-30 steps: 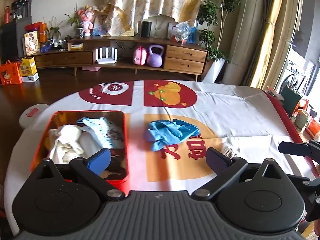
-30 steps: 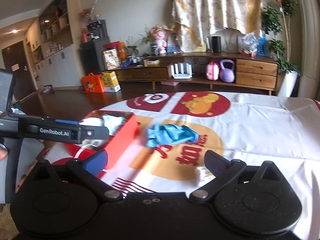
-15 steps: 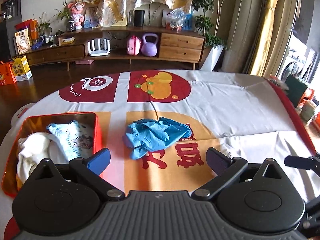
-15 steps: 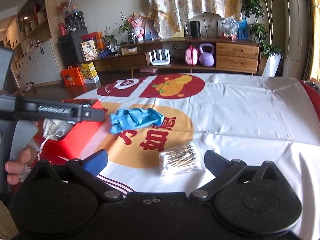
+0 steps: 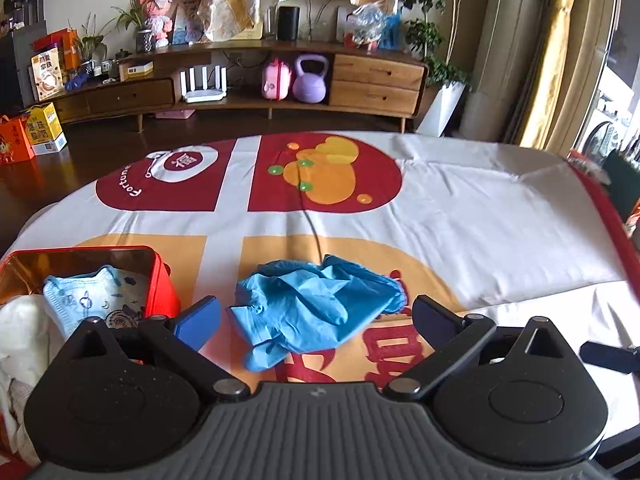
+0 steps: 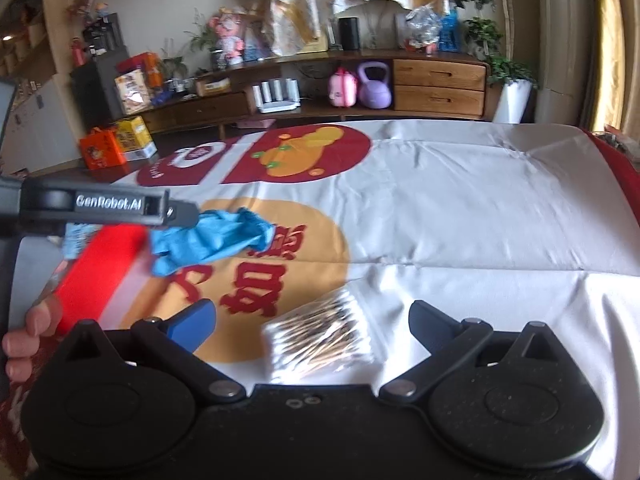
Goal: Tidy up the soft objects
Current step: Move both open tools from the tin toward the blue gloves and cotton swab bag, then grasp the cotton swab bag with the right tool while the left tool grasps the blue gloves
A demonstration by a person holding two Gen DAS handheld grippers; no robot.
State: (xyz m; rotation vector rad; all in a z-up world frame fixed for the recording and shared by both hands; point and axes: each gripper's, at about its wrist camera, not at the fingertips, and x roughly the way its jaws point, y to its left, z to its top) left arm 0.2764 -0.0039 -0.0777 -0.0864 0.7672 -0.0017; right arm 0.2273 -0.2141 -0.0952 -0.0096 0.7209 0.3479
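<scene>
The task stands partly done: a pale blue patterned cloth (image 5: 100,296) lies in the red metal tin (image 5: 162,284), crumpled blue rubber gloves (image 5: 316,306) remain on the desk (image 5: 480,220) between the spread fingers of the empty left hand-held gripper (image 5: 316,318), and the right hand-held gripper (image 6: 312,320) is likewise released.

Between the left gripper's (image 5: 316,322) spread fingers the blue gloves (image 5: 316,308) are lying unobstructed; the red tin's (image 5: 162,284) wall is standing just left of it. Ahead of the right gripper (image 6: 312,320), only a packet of cotton swabs (image 6: 320,336) is lying on the tablecloth (image 6: 460,216).
</scene>
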